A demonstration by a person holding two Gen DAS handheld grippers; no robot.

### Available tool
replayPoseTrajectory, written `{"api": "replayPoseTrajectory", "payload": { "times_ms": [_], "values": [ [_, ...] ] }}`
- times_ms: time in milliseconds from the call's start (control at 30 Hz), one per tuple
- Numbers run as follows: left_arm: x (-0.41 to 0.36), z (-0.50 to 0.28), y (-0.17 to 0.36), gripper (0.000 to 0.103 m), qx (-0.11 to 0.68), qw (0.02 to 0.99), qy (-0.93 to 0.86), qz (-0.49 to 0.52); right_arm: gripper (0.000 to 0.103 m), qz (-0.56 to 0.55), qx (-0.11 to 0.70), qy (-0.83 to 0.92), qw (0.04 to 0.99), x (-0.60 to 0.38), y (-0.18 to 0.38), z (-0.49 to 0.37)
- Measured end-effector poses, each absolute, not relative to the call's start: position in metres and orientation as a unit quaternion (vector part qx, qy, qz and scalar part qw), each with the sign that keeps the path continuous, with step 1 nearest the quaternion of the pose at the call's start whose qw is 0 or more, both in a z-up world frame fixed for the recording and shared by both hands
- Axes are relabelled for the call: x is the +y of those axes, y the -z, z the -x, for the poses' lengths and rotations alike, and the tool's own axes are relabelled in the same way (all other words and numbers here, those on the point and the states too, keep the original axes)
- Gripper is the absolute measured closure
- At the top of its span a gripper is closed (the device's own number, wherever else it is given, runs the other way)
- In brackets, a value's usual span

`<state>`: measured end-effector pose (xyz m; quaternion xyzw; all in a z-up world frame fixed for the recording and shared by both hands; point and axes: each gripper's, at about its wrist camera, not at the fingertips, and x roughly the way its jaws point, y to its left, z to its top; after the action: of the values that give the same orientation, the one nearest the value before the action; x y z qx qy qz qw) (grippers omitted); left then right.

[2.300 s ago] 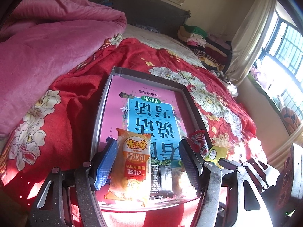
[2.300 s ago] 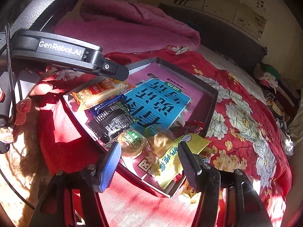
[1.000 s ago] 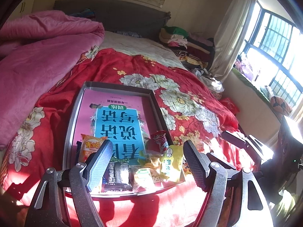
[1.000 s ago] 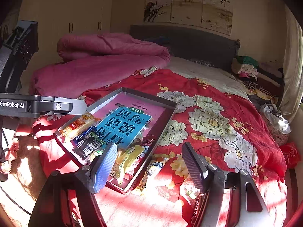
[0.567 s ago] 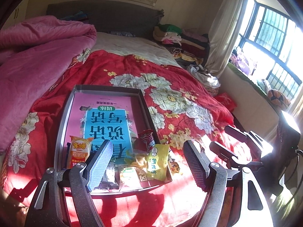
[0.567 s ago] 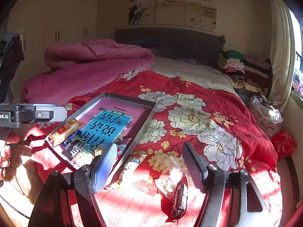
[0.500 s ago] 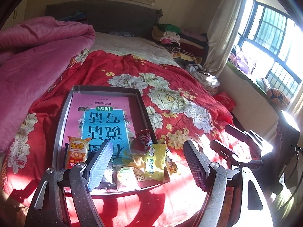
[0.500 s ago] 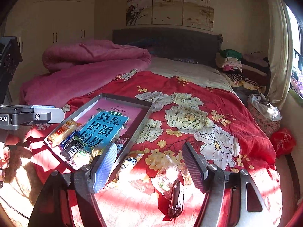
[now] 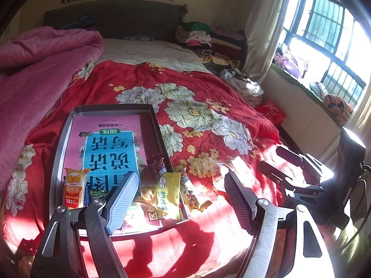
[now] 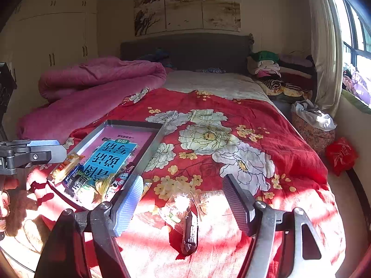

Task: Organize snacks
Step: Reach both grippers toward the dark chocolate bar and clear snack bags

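Observation:
A grey tray (image 9: 60, 139) (image 10: 151, 146) lies on the red flowered bedspread, with a pink and blue book in it. Several snacks sit at its near end: an orange rice cracker pack (image 9: 74, 186), a yellow pack (image 9: 168, 192), a red pack (image 9: 157, 162). Loose snacks lie on the bedspread right of the tray: a dark bar (image 10: 190, 234) and clear wrapped pieces (image 10: 183, 203). My left gripper (image 9: 180, 199) is open and empty above the tray's near right corner. My right gripper (image 10: 183, 201) is open and empty over the loose snacks.
A pink quilt (image 9: 34, 69) is heaped at the left of the bed. Folded clothes (image 10: 273, 69) are stacked by the headboard at the right. A red bag (image 10: 340, 155) and a bundle (image 10: 310, 120) sit beside the bed under the window.
Both grippers have pulled back from the tray and swung right. The orange cracker pack that was between my left fingers now lies in the tray. The loose snacks came into the right wrist view.

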<state>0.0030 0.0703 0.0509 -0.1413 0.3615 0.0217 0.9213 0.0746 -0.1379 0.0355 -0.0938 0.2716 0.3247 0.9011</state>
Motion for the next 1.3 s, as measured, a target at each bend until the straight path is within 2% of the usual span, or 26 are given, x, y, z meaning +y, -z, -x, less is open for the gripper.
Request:
{"api": "replayPoseTrajectory", "payload": {
  "times_ms": [367,867,933,1100,1300],
  "values": [
    [0.053,-0.019,-0.038,0.025,0.391,0.910,-0.002,0.138,0.031,0.076,0.291,-0.319,0.899,-0.152,-0.029,-0.083],
    [0.018,-0.060,-0.002,0.025,0.470,0.874,0.027,0.123,0.028,0.084,0.362,-0.311,0.875,-0.154,0.004,-0.099],
    [0.013,-0.067,0.002,0.033,0.480,0.869,0.031,0.116,0.028,0.078,0.367,-0.308,0.874,-0.157,0.006,-0.103],
    [0.004,-0.084,0.011,0.046,0.509,0.857,0.014,0.084,0.028,0.067,0.380,-0.304,0.871,-0.161,0.010,-0.110],
    [0.010,-0.106,0.025,0.054,0.552,0.832,-0.027,0.046,0.028,0.058,0.390,-0.304,0.867,-0.164,0.015,-0.114]
  ]
}}
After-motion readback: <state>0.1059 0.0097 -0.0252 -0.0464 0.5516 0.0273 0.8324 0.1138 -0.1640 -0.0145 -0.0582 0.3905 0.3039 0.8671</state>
